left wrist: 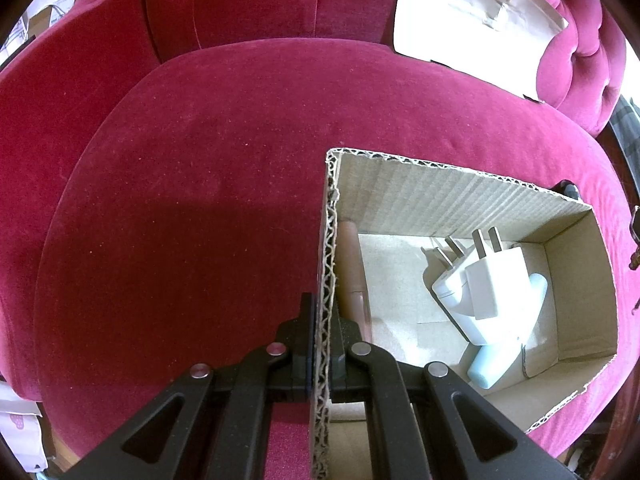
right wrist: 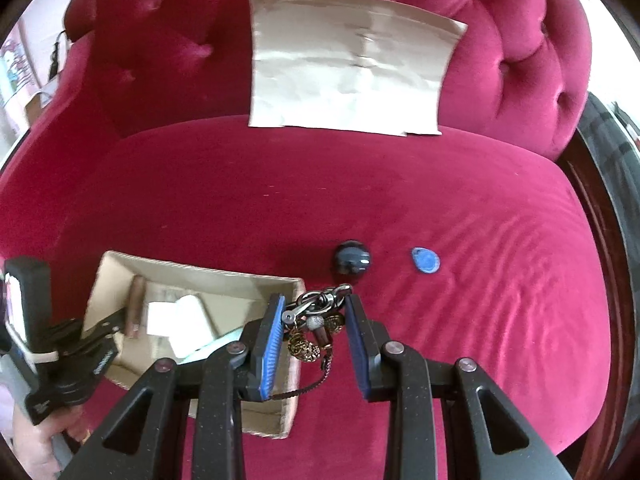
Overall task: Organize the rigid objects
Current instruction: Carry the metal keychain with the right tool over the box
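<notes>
An open cardboard box [left wrist: 460,170] stands on the red velvet seat. Inside lie two white plug adapters [left wrist: 492,280], a pale blue item [left wrist: 500,364] and a brown stick [left wrist: 352,264]. My left gripper [left wrist: 324,312] is shut on the box's left wall; it also shows at the box [right wrist: 192,272] in the right wrist view, left gripper [right wrist: 102,340]. My right gripper [right wrist: 314,304] is shut on a bunch of keyrings and charms [right wrist: 316,320], held above the seat by the box's right corner, with a thin chain trailing down.
A dark round object [right wrist: 352,259] and a blue teardrop fob [right wrist: 425,260] lie on the seat cushion [right wrist: 480,320] beyond the right gripper. A creased sheet of paper [right wrist: 348,68] leans on the tufted backrest. A hand [right wrist: 32,444] holds the left gripper.
</notes>
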Demonstrator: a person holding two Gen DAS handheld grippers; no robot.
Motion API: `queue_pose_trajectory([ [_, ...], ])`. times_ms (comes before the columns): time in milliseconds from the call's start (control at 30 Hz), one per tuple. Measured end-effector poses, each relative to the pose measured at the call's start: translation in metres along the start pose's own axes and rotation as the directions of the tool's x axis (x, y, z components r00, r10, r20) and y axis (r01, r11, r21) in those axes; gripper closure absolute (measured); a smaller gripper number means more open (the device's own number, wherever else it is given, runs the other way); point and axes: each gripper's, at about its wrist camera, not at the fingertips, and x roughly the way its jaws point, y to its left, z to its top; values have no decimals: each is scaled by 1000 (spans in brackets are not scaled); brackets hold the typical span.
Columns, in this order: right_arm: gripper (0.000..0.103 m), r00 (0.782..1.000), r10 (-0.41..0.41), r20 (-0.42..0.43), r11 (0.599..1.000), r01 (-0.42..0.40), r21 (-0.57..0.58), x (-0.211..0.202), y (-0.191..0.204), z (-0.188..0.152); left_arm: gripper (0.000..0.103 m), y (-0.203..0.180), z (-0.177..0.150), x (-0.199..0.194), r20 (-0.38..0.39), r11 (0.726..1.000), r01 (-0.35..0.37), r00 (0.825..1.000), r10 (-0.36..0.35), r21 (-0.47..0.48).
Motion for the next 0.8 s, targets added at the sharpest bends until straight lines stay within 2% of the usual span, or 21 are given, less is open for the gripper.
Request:
queue_pose_trajectory([
  [333,71,997,71,-8,997,-71,-43,2,40,-4,100,0,-1,-1,0,1000,2,1000,-2,4],
  [800,71,989,150,-15,988,-151,-46,12,72,-3,100,0,0,0,0,1000,3,1000,-3,5],
])
